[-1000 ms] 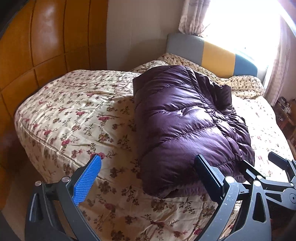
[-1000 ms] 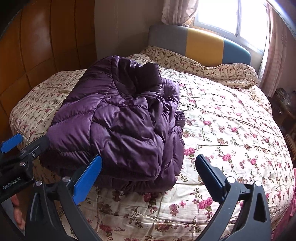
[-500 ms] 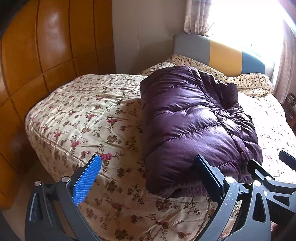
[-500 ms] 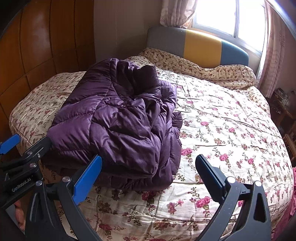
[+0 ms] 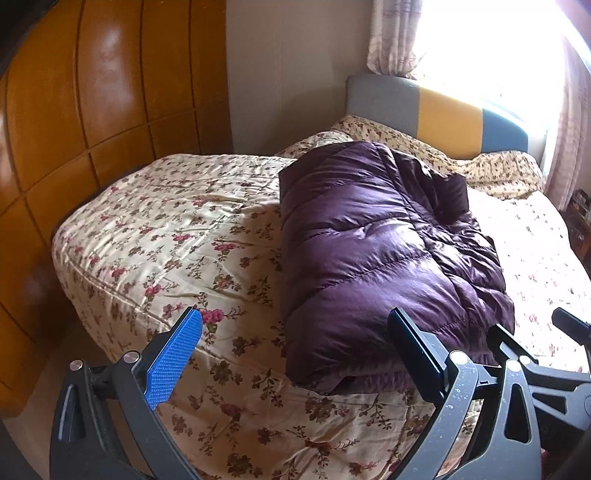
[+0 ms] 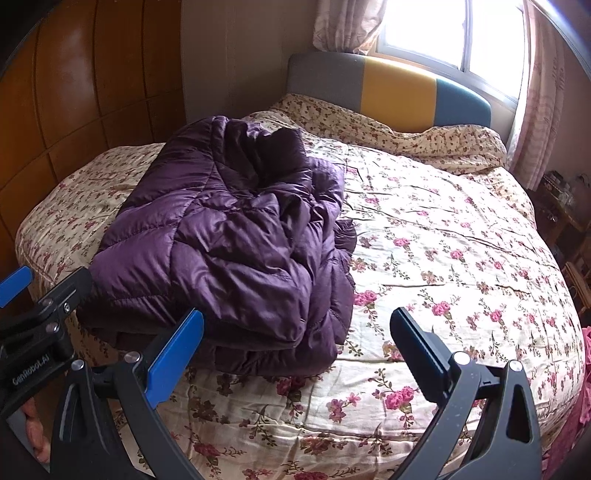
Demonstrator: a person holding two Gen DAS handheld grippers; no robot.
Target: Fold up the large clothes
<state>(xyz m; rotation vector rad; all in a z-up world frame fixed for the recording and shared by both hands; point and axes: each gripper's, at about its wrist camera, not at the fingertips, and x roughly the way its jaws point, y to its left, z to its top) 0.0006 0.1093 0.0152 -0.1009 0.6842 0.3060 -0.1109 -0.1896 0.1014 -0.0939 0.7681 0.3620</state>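
Note:
A purple quilted down jacket lies folded in a thick bundle on the floral bedspread; the right wrist view shows the jacket left of centre with a rumpled top layer. My left gripper is open, held back from the bundle's near end, touching nothing. My right gripper is open too, hovering above the bedspread in front of the jacket's near right corner. The left gripper also shows at the left edge of the right wrist view.
A wooden wardrobe stands left of the bed. A headboard in grey, yellow and blue sits under a bright window with curtains. A cluttered stand is at the far right. A hand shows at the lower left.
Both grippers have drawn back from the bed a little, so the jacket looks smaller and farther. The jacket itself has not moved.

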